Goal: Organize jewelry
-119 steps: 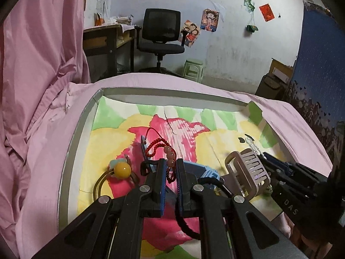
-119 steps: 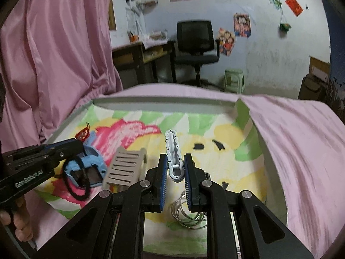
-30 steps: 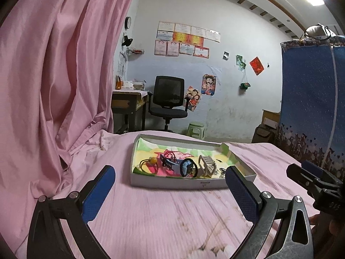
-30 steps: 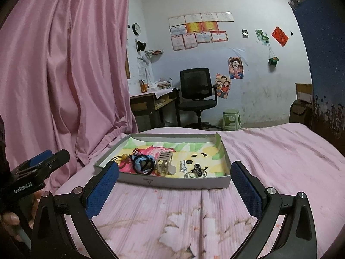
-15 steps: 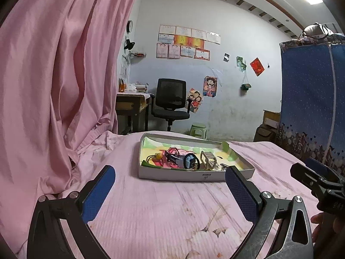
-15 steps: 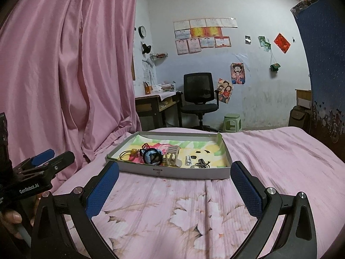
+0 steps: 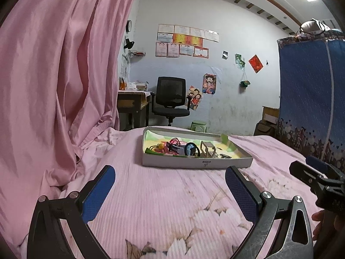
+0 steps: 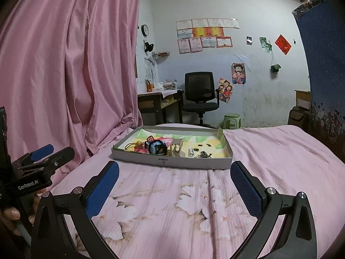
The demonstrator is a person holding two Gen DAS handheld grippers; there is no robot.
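A shallow grey box (image 7: 194,163) (image 8: 172,161) with a bright flower lining lies on the pink bed. In it are a red bead bracelet (image 7: 175,141), a yellow-bead hair tie (image 7: 160,145) (image 8: 138,144), a blue hair claw with a black band (image 7: 190,149) (image 8: 157,147), a beige hair claw (image 7: 207,149) (image 8: 177,146) and small metal pieces (image 8: 201,155). My left gripper (image 7: 170,192) is wide open and empty, well short of the box. My right gripper (image 8: 174,185) is wide open and empty too, also short of the box.
A pink curtain (image 7: 54,86) hangs along the left. A blue patterned wardrobe (image 7: 312,99) stands at the right. Beyond the bed are a black office chair (image 7: 171,99), a wooden desk (image 7: 131,101) and a green stool (image 8: 231,119).
Four seconds ago both grippers were shut over the box, the left on the bead bracelet, the right on a grey clip. Both have let go, opened wide and pulled back from the box.
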